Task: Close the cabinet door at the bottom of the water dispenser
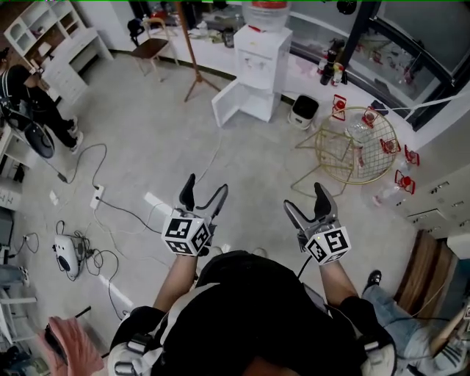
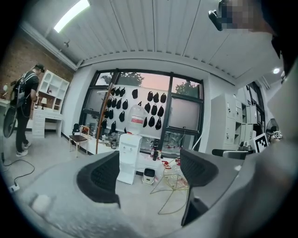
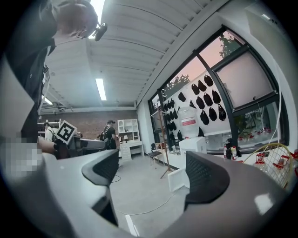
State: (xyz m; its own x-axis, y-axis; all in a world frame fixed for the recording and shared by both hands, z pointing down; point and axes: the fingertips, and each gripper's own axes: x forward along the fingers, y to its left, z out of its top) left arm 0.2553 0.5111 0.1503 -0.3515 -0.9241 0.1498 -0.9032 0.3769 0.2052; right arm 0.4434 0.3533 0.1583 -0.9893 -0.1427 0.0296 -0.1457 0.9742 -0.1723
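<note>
White cabinet door (image 1: 228, 103) is seen swung open at the water dispenser (image 1: 261, 55) base, well apart from left tool (image 1: 205, 188) & right tool (image 1: 305, 198), both spread, empty; approach judged in hand, door to be reached, pushed shut.

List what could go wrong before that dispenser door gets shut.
1. The dispenser stands well across the room, and a cable lies on the floor towards it: a possible trip.
2. The wire table stands right of the way there; the right gripper could snag it in passing.
3. The door hangs wide open. A hard shove from the open, empty left gripper might rock the dispenser and the bottle on top.
</note>
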